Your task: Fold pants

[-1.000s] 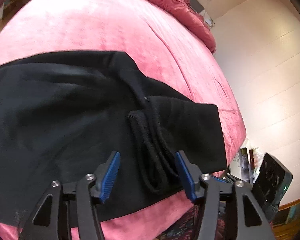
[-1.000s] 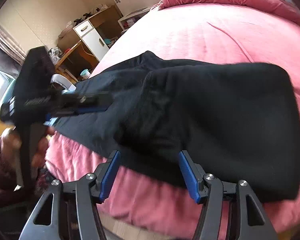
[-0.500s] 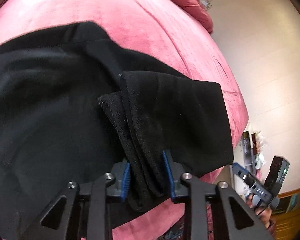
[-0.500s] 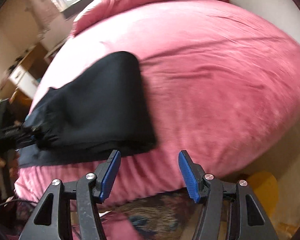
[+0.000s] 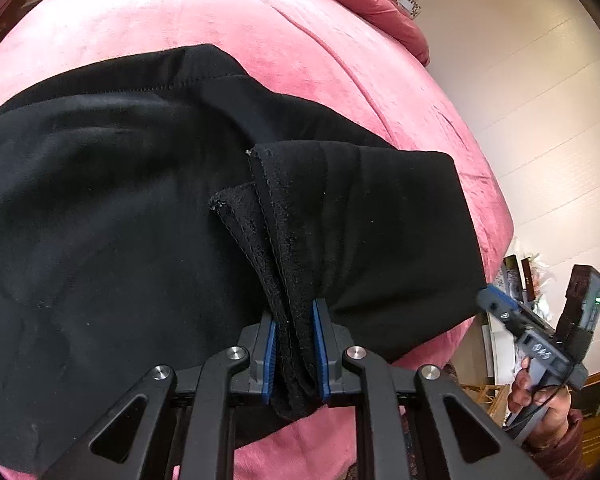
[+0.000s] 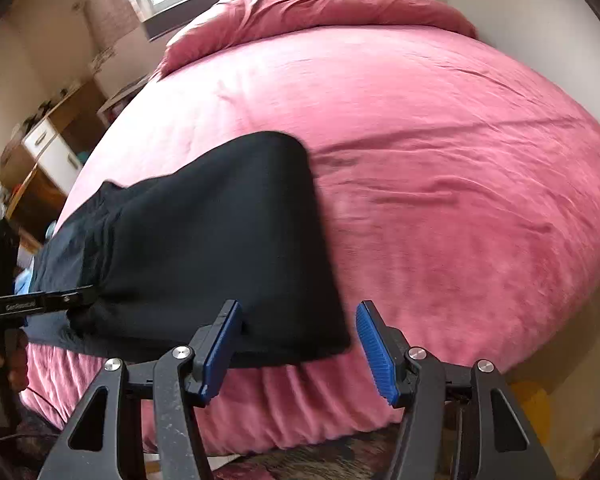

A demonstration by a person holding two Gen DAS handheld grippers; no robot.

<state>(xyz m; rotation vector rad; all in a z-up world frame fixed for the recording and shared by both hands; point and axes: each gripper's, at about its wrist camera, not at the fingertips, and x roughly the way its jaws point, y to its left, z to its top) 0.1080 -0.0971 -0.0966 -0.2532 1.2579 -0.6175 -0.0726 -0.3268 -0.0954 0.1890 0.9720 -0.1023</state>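
Black pants (image 5: pixel 100 220) lie on the pink bed, folded over themselves near the front edge. My left gripper (image 5: pixel 294 350) is shut on the bunched hem ends of the pants (image 5: pixel 288 280) between its blue pads. In the right wrist view the folded pants (image 6: pixel 220 240) lie left of centre, with their folded corner near the bed's front edge. My right gripper (image 6: pixel 298 350) is open and empty, with that corner just in front of its jaws. The right gripper also shows in the left wrist view (image 5: pixel 540 344), held in a hand at the far right.
The pink bed (image 6: pixel 440 140) fills both views, with a rumpled duvet (image 6: pixel 320 4) at its head. A wooden cabinet with a white drawer (image 6: pixel 48 148) stands left of the bed. A white wall (image 5: pixel 540 100) runs along the bed's far side.
My left gripper moved in and closed on the bunched hem ends. My right gripper swung away to the right, then came back toward the pants' folded corner, staying open.
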